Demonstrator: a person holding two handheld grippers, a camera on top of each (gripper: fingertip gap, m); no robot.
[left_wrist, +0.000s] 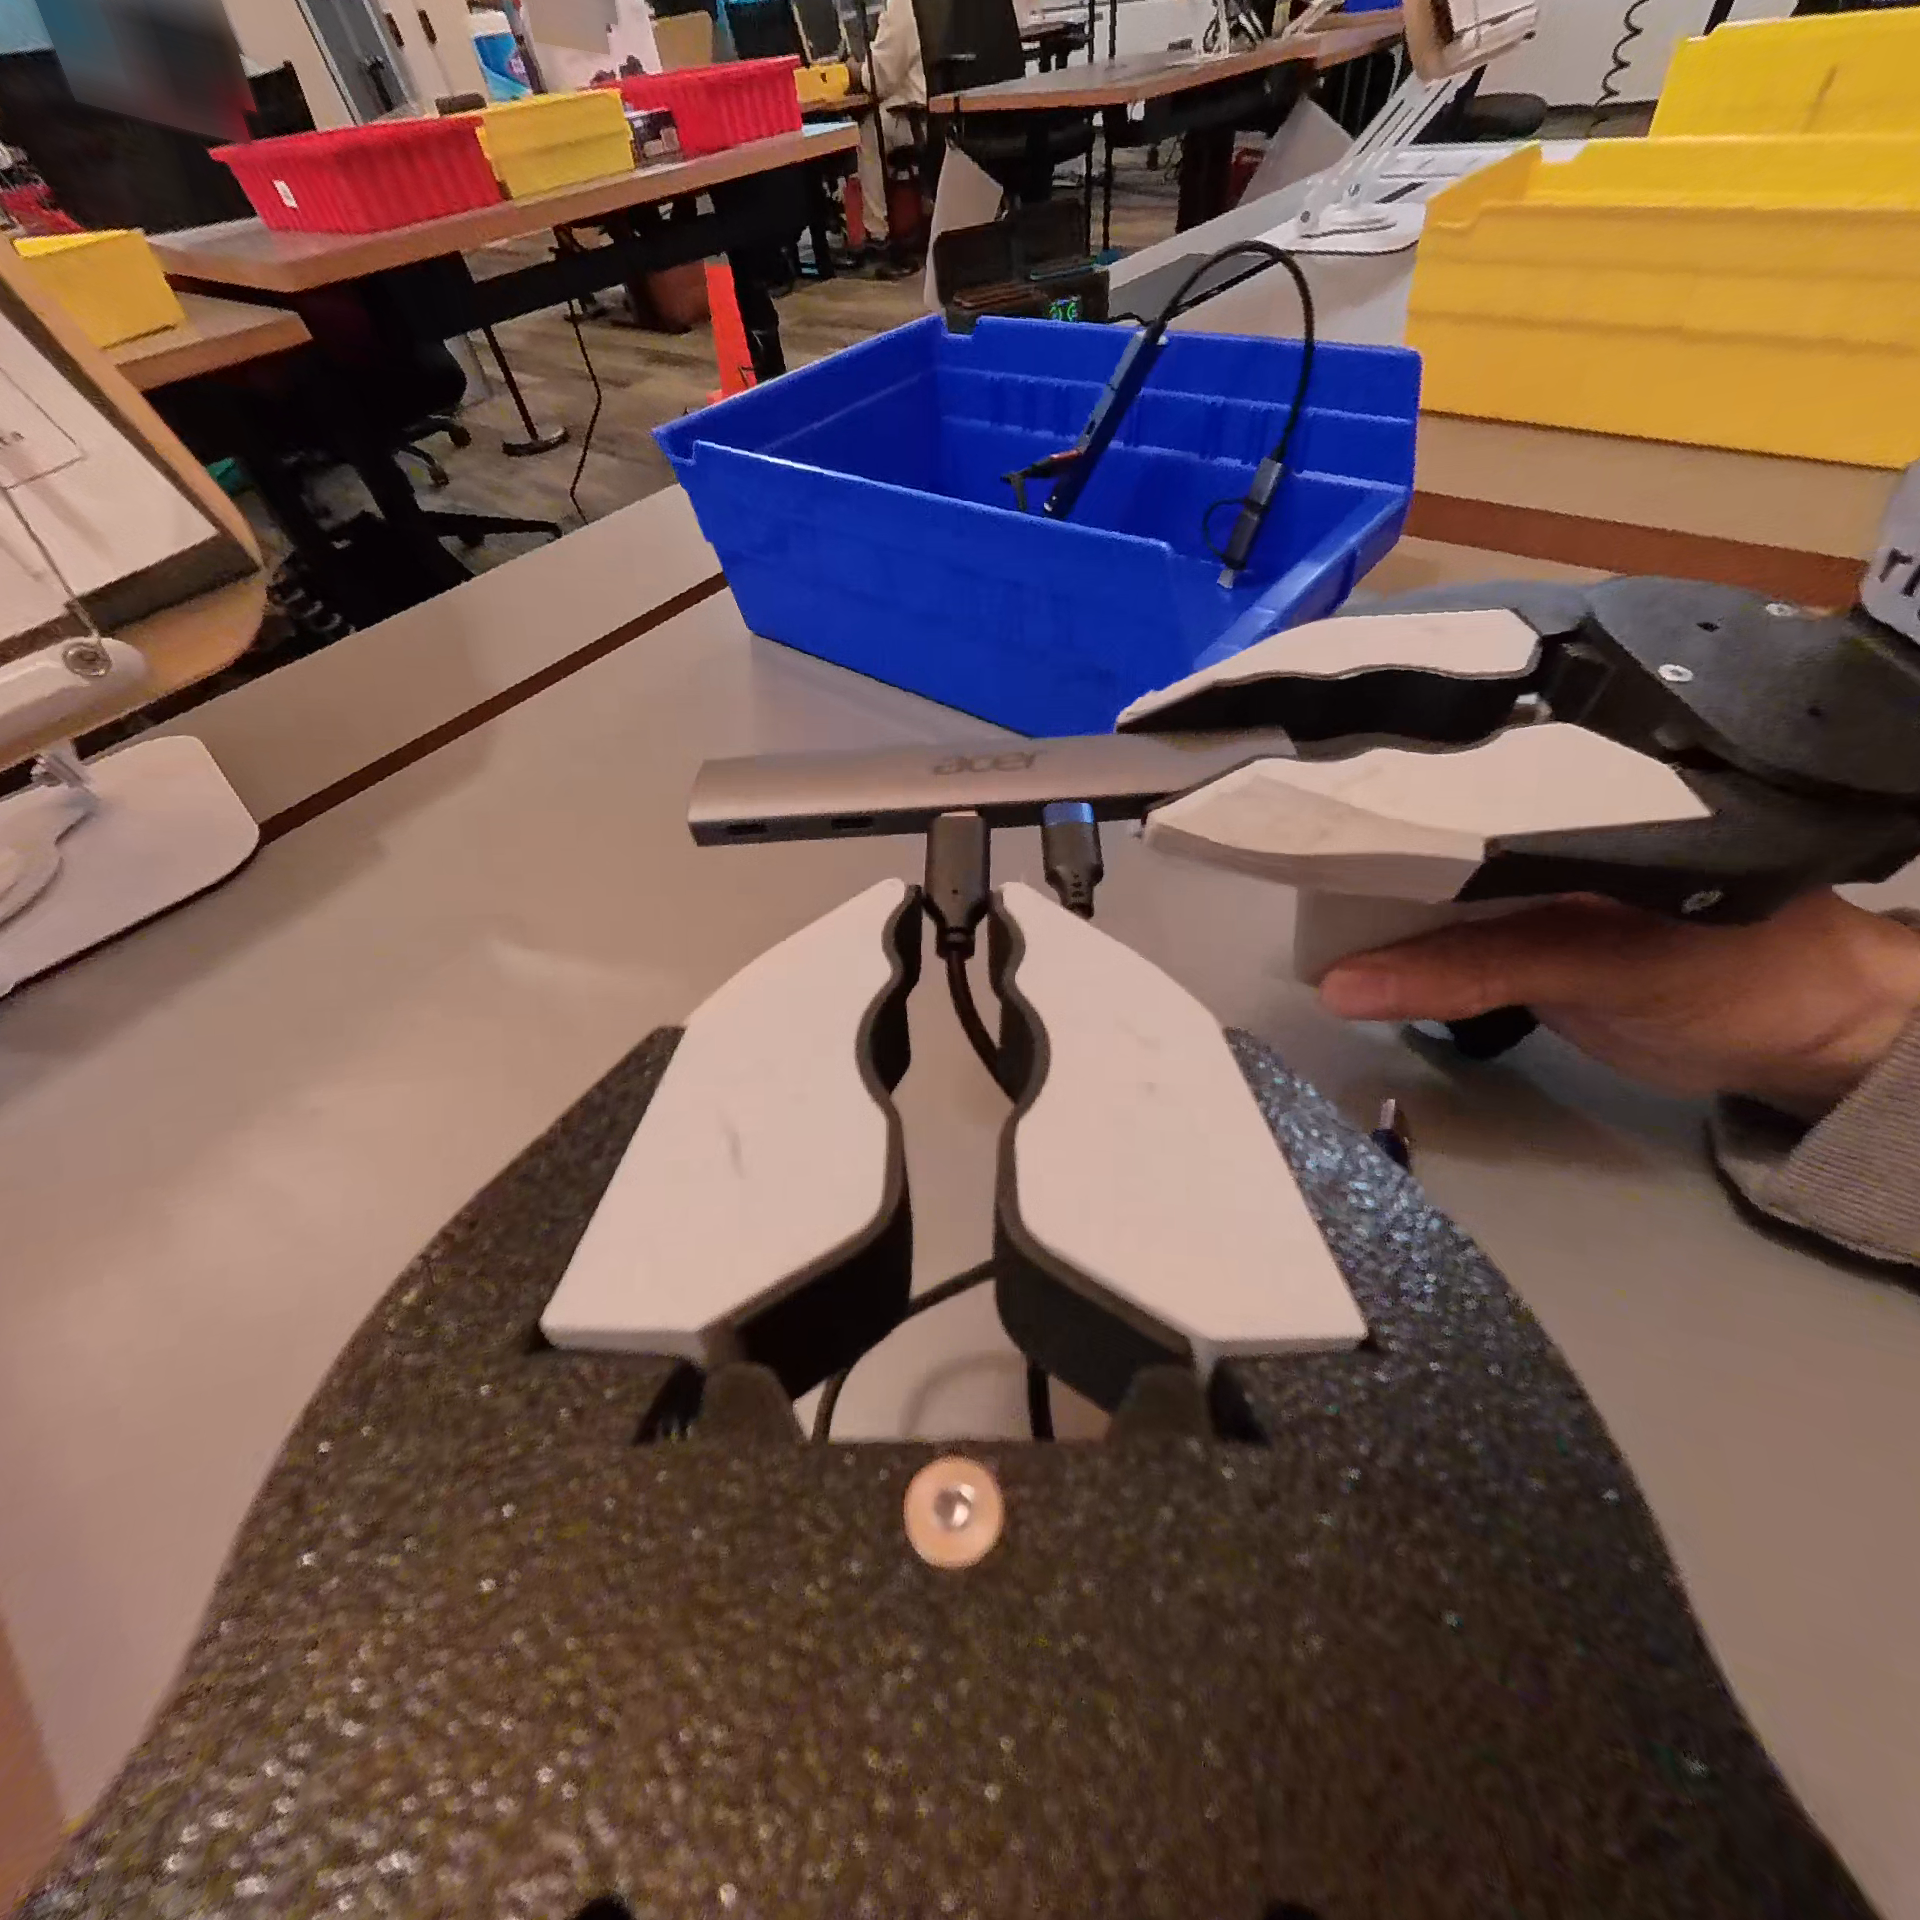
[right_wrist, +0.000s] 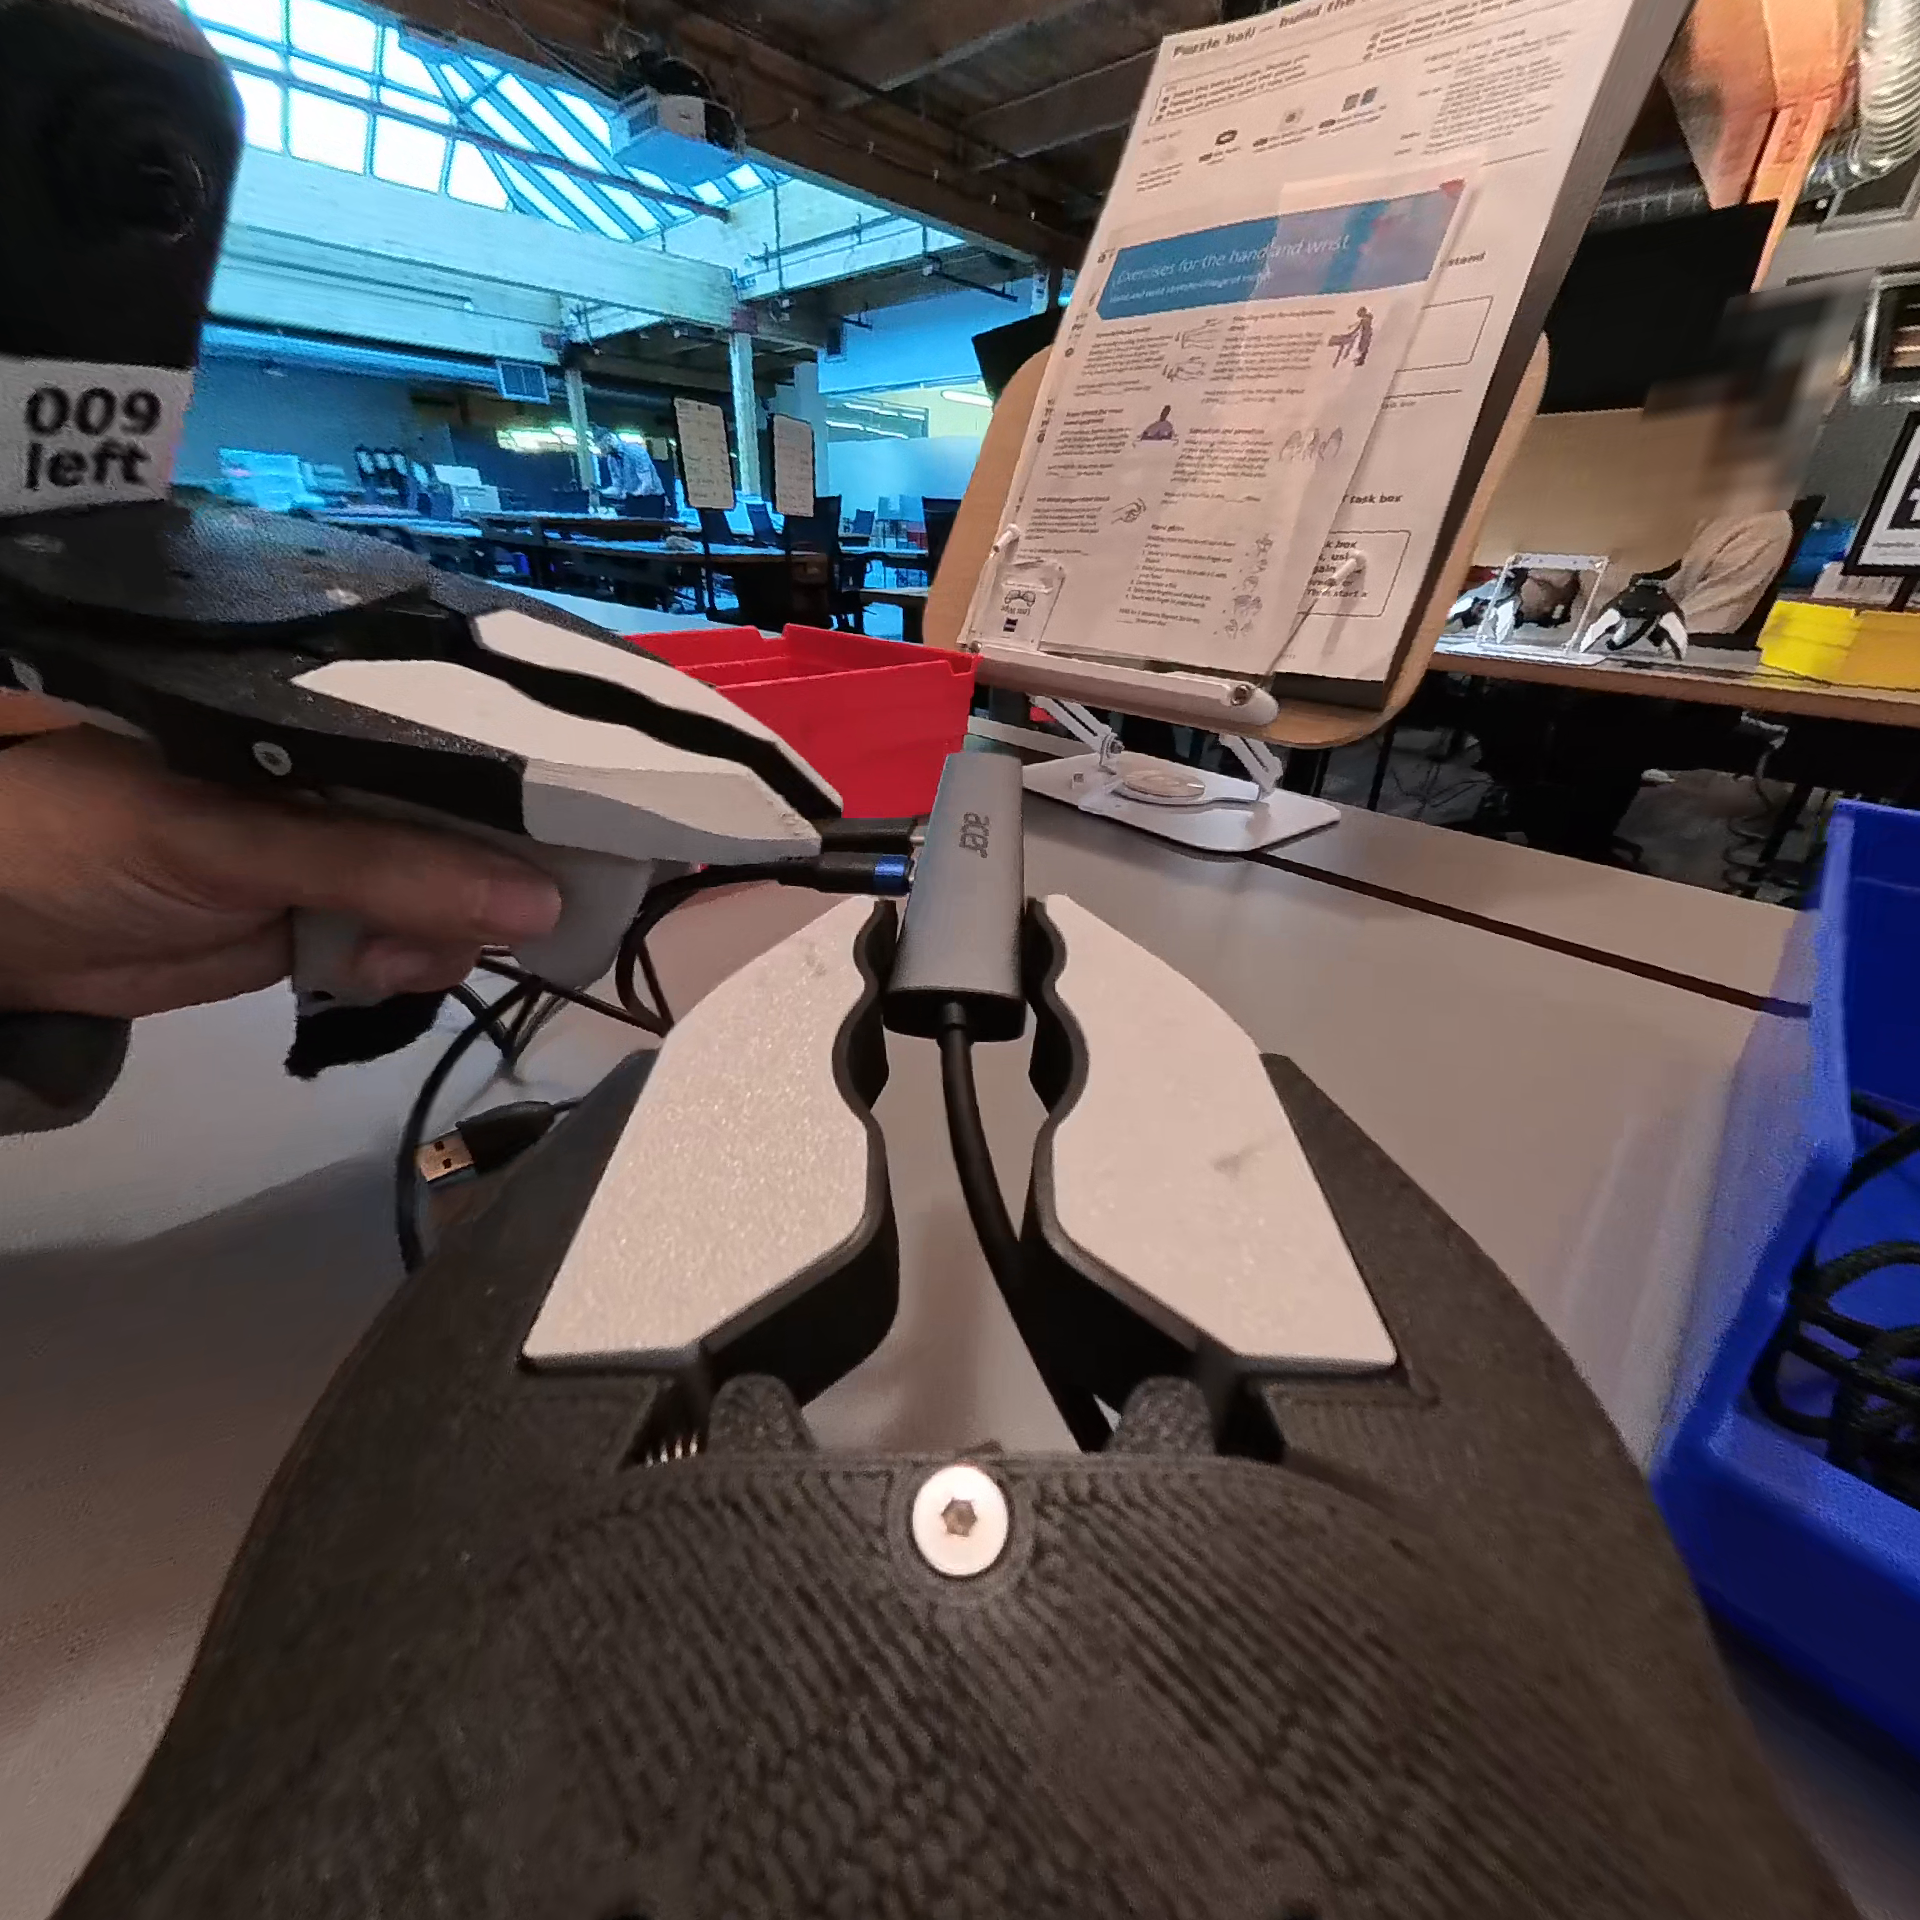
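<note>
1. right gripper (right_wrist: 956, 935) is closed on one end of a slim grey usb hub (left_wrist: 935, 781), w/ the hub's own black cable (right_wrist: 982, 1164) trailing back btwn the fingers. hub is held up off the grey table (left_wrist: 416, 1039), roughly level.
2. left gripper (left_wrist: 954, 904) is pinched on a dark grey plug (left_wrist: 956, 862) that sits in the hub's side, approx mid-length; its cable runs back thru the gap btwn the fingers.
3. a 2nd plug w/ a blue collar (left_wrist: 1070, 847) is in the port just beside the first, on the side nearer the right gripper. not gripped by either.
4. in the right wrist view a loose usb-a plug (right_wrist: 457, 1148) lies on the table below the left gripper, w/ black cables looping near it.
5. blue bin (left_wrist: 987, 582) stands on the table just behind the hub; another hub w/ cable & adapter (left_wrist: 1242, 509) leans inside it.
6. a hand (left_wrist: 1662, 987) holds the right gripper's handle.
7. document stand w/ printed sheets (right_wrist: 1247, 416) & a red bin (right_wrist: 862, 707) sit further along the table; yellow bins (left_wrist: 1662, 281) to the right.
</note>
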